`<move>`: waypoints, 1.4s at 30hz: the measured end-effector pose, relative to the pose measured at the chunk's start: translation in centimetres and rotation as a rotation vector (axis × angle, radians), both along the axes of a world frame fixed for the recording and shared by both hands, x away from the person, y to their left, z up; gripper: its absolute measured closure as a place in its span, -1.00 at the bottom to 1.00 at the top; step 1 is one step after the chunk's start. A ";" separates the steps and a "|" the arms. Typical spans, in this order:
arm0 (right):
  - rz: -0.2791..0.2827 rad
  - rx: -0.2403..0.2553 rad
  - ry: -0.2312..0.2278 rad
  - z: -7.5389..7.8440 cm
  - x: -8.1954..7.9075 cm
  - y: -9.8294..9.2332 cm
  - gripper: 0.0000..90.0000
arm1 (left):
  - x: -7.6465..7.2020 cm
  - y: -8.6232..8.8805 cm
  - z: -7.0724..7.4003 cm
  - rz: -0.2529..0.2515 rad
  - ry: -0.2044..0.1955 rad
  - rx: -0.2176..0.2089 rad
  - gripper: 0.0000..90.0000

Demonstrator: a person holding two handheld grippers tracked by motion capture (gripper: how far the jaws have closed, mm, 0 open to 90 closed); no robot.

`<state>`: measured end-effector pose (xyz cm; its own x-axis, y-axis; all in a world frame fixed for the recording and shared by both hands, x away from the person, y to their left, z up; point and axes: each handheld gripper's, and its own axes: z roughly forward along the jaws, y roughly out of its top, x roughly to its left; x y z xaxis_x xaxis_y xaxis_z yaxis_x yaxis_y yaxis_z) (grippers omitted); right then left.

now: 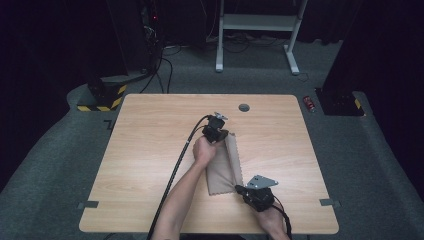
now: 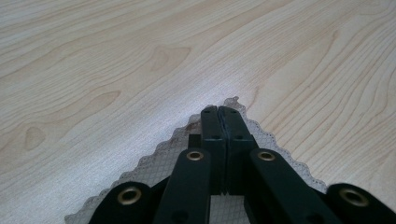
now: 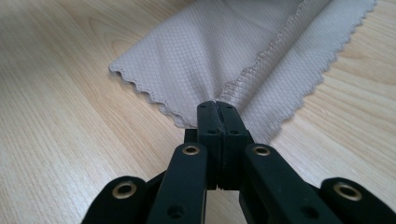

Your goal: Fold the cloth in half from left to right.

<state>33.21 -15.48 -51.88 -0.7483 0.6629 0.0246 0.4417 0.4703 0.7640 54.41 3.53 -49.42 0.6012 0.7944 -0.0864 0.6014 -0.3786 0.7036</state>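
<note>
Beige microfiber cloth (image 1: 223, 170) lay mid-worktop (image 1: 150, 150), half-folded. Left gripper (image 1: 219, 134) pinched its 12 o'clock corner, right gripper (image 1: 241, 190) its 6 o'clock corner. Best carried level together, edges matched.

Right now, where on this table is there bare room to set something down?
The wooden table is bare along its whole left side, and on its right side beyond the beige cloth. The far edge around the grey cable hole is free too. It is crowded in the middle, where the left gripper and right gripper meet the cloth.
</note>
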 end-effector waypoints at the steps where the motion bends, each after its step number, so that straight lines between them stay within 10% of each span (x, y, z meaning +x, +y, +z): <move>1: -0.002 0.001 0.000 0.0 0.0 -0.1 0.98 | 0.0 -0.2 -0.1 0.001 0.001 0.000 0.98; 11: -0.010 0.013 0.016 -0.2 0.2 -0.8 0.96 | 0.3 -1.1 -0.4 0.000 -0.001 0.005 0.94; 16: -0.062 0.043 0.035 -0.2 0.6 -2.0 0.69 | 0.5 -0.6 -0.6 0.050 0.001 0.000 0.31; 26: -0.051 0.007 -0.017 1.8 2.4 -2.1 0.69 | -1.4 3.0 1.4 0.110 -0.057 -0.047 0.09; 42: 0.016 -0.079 0.047 0.2 6.0 0.4 0.63 | -11.5 5.7 -0.4 0.025 -0.047 -0.010 0.02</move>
<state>39.21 -15.07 -51.67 -0.7582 0.6520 0.0079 0.4681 0.5358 0.7027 42.93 9.20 -49.81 0.5847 0.8085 -0.0663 0.5768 -0.3569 0.7348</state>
